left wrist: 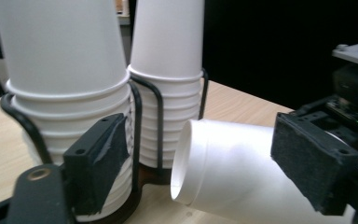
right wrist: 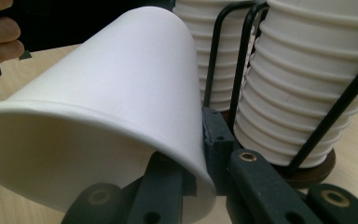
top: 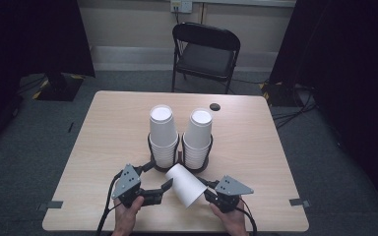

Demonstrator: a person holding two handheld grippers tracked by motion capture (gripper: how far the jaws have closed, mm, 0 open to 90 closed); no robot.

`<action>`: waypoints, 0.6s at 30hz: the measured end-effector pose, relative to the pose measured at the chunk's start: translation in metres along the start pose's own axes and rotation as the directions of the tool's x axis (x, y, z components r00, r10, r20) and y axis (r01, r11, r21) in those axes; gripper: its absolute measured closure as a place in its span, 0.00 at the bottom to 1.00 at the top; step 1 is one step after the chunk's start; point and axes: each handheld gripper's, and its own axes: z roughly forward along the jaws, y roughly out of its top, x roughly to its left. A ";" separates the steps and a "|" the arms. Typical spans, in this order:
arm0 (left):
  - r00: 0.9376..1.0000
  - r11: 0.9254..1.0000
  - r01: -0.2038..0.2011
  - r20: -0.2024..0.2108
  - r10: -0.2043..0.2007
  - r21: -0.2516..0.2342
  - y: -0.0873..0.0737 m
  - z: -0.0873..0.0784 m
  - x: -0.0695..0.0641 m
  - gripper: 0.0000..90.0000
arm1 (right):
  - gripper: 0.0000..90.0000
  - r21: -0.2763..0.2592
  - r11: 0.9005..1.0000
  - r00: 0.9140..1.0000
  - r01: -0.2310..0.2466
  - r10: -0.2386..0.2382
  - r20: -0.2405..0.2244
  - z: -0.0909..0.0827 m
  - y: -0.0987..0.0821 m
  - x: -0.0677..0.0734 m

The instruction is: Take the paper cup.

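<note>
I am reading no brand, label or lettering anywhere: the cups are showing plain white all over.

My right gripper (top: 207, 189) is clamping the rim wall of a loose paper cup (top: 184, 184), one jaw sitting inside the mouth and the other pressing from outside, as the right gripper view shows. The cup (right wrist: 121, 93) is lying tilted on its side above the near part of the table (top: 108, 132), its closed base pointing up toward the stacks and its open mouth facing back toward my right hand (top: 230, 220).

My left gripper (top: 166, 186) is sitting partly open, its jaws spread either side of the cup's base end (left wrist: 223, 172). In the left gripper view, one pad (left wrist: 314, 163) is lying close against the cup's side, though I cannot tell whether it is touching; the other pad (left wrist: 98, 158) is standing clear of it, in front of the left cup stack (left wrist: 70, 88). My left hand (top: 126, 216) is holding that tool near the table's near edge.

Just beyond the loose cup, two stacks of upturned cups (top: 163, 135) and (top: 198, 137) are standing side by side in a black wire holder (top: 179, 156). Farther out, a small dark disc (top: 214, 106) is lying on the table, and a black folding chair (top: 204, 54) is standing behind it.
</note>
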 end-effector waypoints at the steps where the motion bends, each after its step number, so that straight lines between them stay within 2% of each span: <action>1: 1.000 1.000 -0.004 -0.005 0.005 0.003 -0.001 0.000 0.000 0.19 | 0.95 0.008 1.000 1.000 -0.007 0.007 -0.006 -0.001 0.000 -0.001; 4: 0.998 0.998 -0.054 -0.025 0.054 0.016 -0.003 0.001 -0.001 0.19 | 0.95 0.033 0.999 1.000 -0.023 0.023 -0.010 -0.002 0.002 -0.004; 8: 0.994 0.993 -0.104 -0.019 0.105 0.057 -0.004 0.004 -0.004 0.18 | 0.95 0.090 0.995 0.999 -0.038 0.040 -0.025 -0.004 0.006 -0.009; 10: 0.990 0.987 -0.140 0.004 0.140 0.078 -0.004 0.006 -0.005 0.18 | 0.95 0.111 0.993 0.998 -0.042 0.047 -0.043 -0.004 0.008 -0.012; 14: 0.982 0.976 -0.187 0.054 0.182 0.110 -0.003 0.009 -0.007 0.18 | 0.95 0.162 0.986 0.996 -0.048 0.060 -0.068 -0.005 0.012 -0.015; 16: 0.980 0.975 -0.187 0.083 0.179 0.115 -0.003 0.011 -0.008 0.18 | 0.95 0.189 0.981 0.995 -0.046 0.061 -0.073 -0.005 0.013 -0.017; 18: 0.975 0.969 -0.210 0.095 0.199 0.131 -0.004 0.011 -0.009 0.18 | 0.95 0.211 0.976 0.994 -0.044 0.063 -0.084 -0.005 0.016 -0.019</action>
